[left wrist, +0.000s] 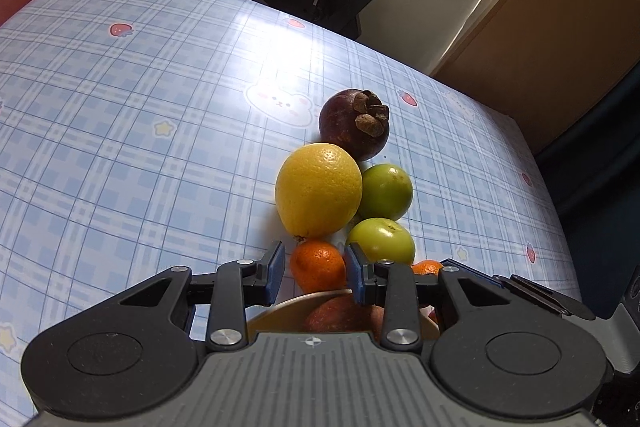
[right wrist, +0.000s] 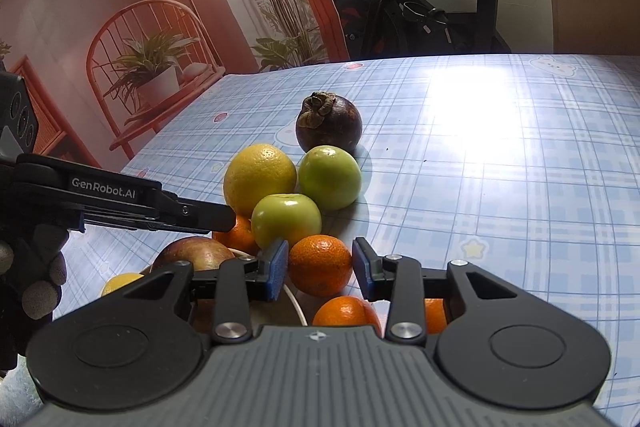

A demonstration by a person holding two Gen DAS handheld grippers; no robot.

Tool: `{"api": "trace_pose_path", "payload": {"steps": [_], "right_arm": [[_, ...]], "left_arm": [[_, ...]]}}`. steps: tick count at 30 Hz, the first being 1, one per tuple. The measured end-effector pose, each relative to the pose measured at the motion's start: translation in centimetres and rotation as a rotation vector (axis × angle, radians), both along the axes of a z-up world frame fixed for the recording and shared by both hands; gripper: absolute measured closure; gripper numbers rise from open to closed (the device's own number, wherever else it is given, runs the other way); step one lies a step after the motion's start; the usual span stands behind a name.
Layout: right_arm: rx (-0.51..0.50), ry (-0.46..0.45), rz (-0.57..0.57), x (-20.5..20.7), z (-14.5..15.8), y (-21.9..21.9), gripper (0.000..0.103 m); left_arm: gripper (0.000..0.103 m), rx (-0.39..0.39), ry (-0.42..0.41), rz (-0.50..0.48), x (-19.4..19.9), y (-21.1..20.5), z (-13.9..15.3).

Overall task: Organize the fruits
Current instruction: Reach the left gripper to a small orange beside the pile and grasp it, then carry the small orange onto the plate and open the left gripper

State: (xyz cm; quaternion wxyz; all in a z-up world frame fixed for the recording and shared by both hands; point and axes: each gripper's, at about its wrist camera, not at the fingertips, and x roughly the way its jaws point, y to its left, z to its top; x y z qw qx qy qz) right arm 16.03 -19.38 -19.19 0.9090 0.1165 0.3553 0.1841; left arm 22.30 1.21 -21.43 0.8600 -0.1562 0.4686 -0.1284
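A cluster of fruit lies on the checked tablecloth: a dark mangosteen [left wrist: 354, 123] [right wrist: 329, 123], a yellow lemon [left wrist: 318, 189] [right wrist: 259, 177], two green fruits [left wrist: 386, 191] [left wrist: 381, 241] [right wrist: 330, 177] [right wrist: 286, 221] and small oranges. My left gripper [left wrist: 315, 273] is open with an orange [left wrist: 318, 265] between its pads, above a bowl [left wrist: 276, 315] holding a red apple [left wrist: 340, 315]. My right gripper [right wrist: 320, 269] is open around another orange [right wrist: 320, 265]; whether the pads touch it is unclear. The left gripper also shows in the right wrist view [right wrist: 192, 215].
More oranges [right wrist: 346, 311] sit under the right gripper, and a second yellow fruit [right wrist: 118, 283] by the apple [right wrist: 192, 253]. An exercise bike [right wrist: 420, 7] stands past the table's far edge. The cloth [left wrist: 120, 147] stretches left of the fruit.
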Motion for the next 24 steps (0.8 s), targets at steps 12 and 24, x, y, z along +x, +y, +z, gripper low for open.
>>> {"api": "trace_pose_path", "payload": {"steps": [12,24], "right_arm": [[-0.012,-0.029,-0.038,-0.9,0.6,-0.7,0.065],[-0.006,-0.049,-0.053,-2.6,1.8,-0.9,0.065]], "left_arm": [[0.070,-0.069,0.048,0.037,0.8,0.4,-1.4],[0.072,-0.046,-0.049,0.015,-1.2,1.1,1.7]]}}
